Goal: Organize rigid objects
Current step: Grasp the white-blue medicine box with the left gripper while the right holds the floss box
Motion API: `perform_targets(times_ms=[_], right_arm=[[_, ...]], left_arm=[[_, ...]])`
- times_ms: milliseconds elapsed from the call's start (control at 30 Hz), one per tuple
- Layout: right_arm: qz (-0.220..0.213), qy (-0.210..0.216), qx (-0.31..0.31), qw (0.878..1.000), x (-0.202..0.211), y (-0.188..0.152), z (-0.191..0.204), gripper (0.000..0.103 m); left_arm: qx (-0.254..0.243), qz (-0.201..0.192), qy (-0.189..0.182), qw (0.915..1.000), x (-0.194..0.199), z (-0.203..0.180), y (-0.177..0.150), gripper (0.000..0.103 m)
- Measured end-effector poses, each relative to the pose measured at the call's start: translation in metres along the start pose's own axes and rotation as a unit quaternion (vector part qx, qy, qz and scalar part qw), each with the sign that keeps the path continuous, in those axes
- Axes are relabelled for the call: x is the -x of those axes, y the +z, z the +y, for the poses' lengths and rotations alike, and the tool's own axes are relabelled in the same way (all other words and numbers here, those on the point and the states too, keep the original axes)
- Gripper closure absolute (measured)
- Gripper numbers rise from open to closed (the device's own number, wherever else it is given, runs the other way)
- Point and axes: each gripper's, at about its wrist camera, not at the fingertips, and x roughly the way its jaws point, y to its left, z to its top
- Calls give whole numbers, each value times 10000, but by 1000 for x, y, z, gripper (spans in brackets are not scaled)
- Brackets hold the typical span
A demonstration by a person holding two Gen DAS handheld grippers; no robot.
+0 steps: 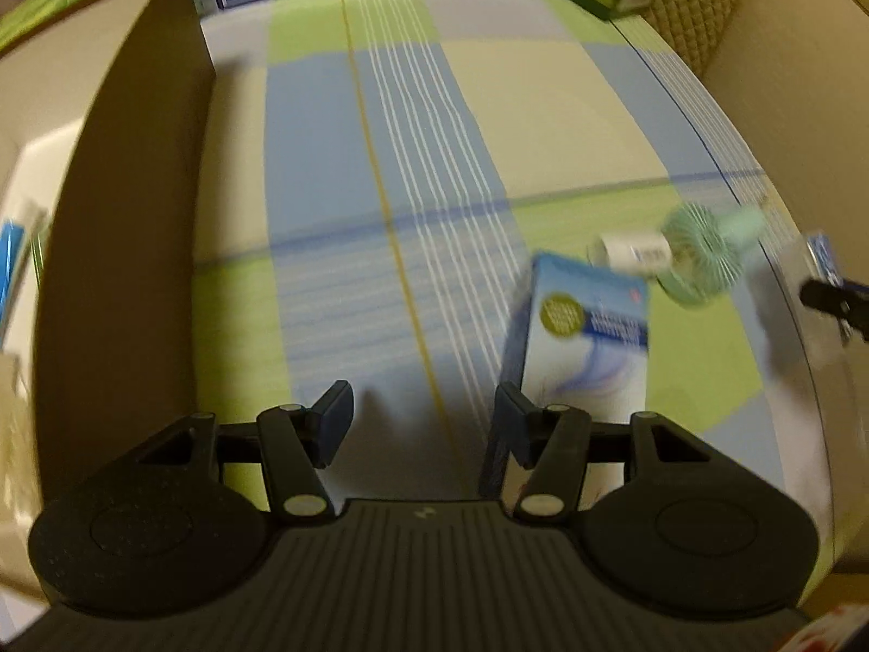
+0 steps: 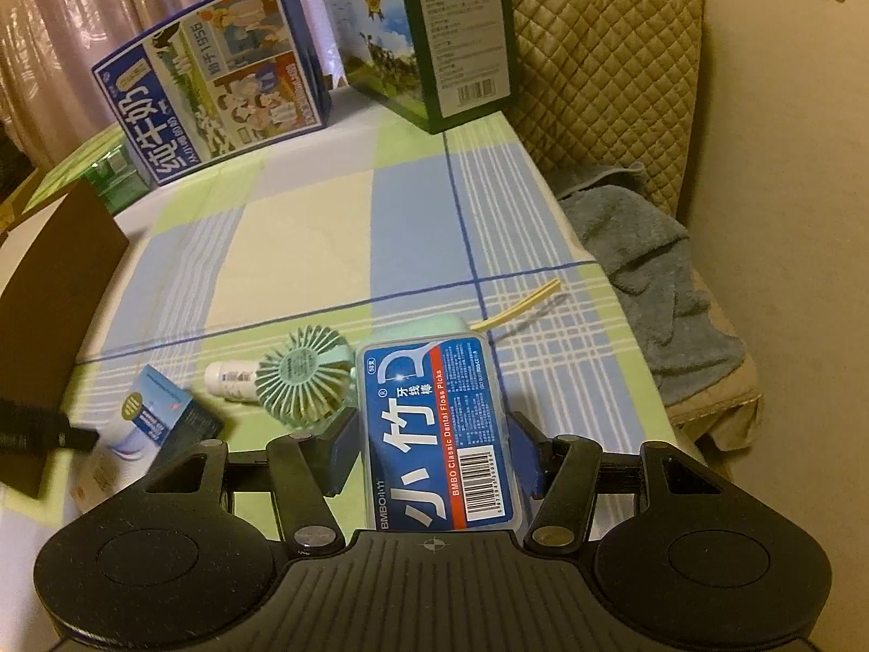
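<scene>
My right gripper [image 2: 434, 443] is shut on a blue dental floss pick box [image 2: 439, 434], held above the table. Beside it on the checked tablecloth lie a mint green hand fan [image 2: 301, 375], a small white bottle [image 2: 231, 377] and a blue-and-white carton [image 2: 157, 410]. My left gripper [image 1: 423, 421] is open and empty, low over the cloth. The carton [image 1: 589, 337] stands just right of its right finger. The fan [image 1: 700, 255] and bottle [image 1: 635, 252] lie further right. The right gripper shows at the left wrist view's right edge [image 1: 836, 299].
An open brown cardboard box [image 1: 125, 228] stands at the left, its wall also showing in the right wrist view [image 2: 49, 293]. Two milk cartons [image 2: 217, 98] [image 2: 434, 38] stand at the table's far edge. A yellow strip [image 2: 516, 307] lies near the right edge. A chair with a blue towel [image 2: 652, 266] is right.
</scene>
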Motion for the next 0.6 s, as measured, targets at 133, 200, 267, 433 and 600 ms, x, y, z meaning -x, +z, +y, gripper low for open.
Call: perform_targets(times_ms=[133, 200, 267, 433, 600], right_arm=[[38, 35, 10, 10000, 4, -7, 1, 49], [53, 45, 28, 10000, 6, -9, 1, 49], [55, 55, 24, 10000, 8, -12, 1, 49], [28, 48, 14, 10000, 15, -17, -1, 49], [17, 21, -13, 10000, 22, -22, -6, 49]], left_arm=[[52, -83, -99, 9999, 12, -1, -13, 49], [22, -183, -217, 9996, 21, -4, -11, 49], [-67, -264, -400, 9988, 28, -10, -9, 48], [-455, -279, -661, 9964, 25, -39, 0, 47], [-706, -85, -698, 9950, 9, -56, 7, 47]])
